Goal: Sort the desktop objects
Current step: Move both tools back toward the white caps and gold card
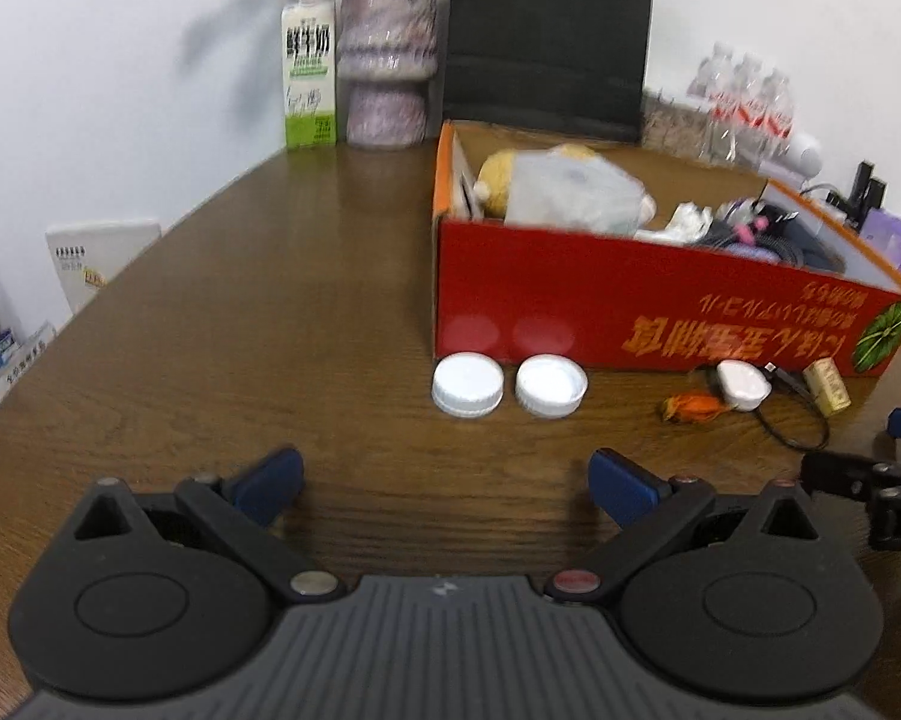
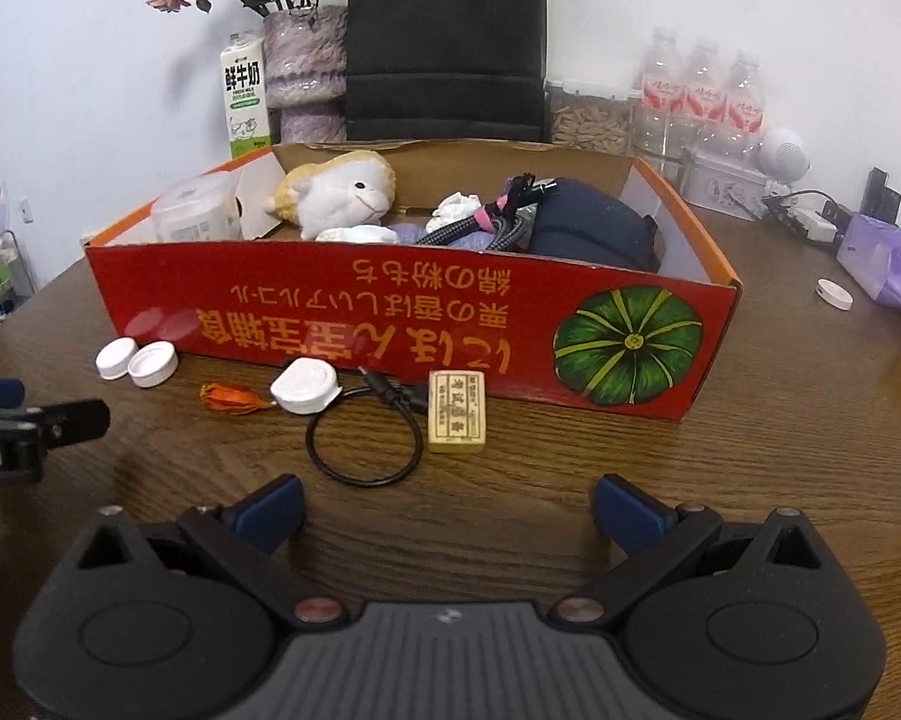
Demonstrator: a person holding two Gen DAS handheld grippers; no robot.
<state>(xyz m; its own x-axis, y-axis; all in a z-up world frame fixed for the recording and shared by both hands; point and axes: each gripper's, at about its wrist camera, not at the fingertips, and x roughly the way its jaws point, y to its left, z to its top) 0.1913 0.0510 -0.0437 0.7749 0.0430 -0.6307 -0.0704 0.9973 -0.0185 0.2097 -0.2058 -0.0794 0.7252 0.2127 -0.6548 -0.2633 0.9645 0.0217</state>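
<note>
A red cardboard box [image 2: 330,318] [image 1: 570,312] stands on the wooden table, holding a plush sheep [image 2: 336,192], a dark pouch and cables. In front of it lie two white caps [image 1: 468,387] [image 1: 551,386] [image 2: 137,360], an orange trinket [image 2: 231,399] [image 1: 690,408], a white charger [image 2: 305,387] [image 1: 743,385] with a black looped cable [image 2: 363,450], and a small tan block [image 2: 456,411] [image 1: 829,384]. My left gripper [image 1: 447,483] is open, short of the caps. My right gripper [image 2: 448,510] is open, just behind the cable and block. Both hold nothing.
A milk carton [image 1: 310,69] and a vase [image 1: 387,60] with dried flowers stand at the back left, a black chair [image 2: 444,36] behind the box. Water bottles [image 2: 699,96], a round speaker, a purple bag [image 2: 882,264] and a white cap [image 2: 834,294] occupy the right side.
</note>
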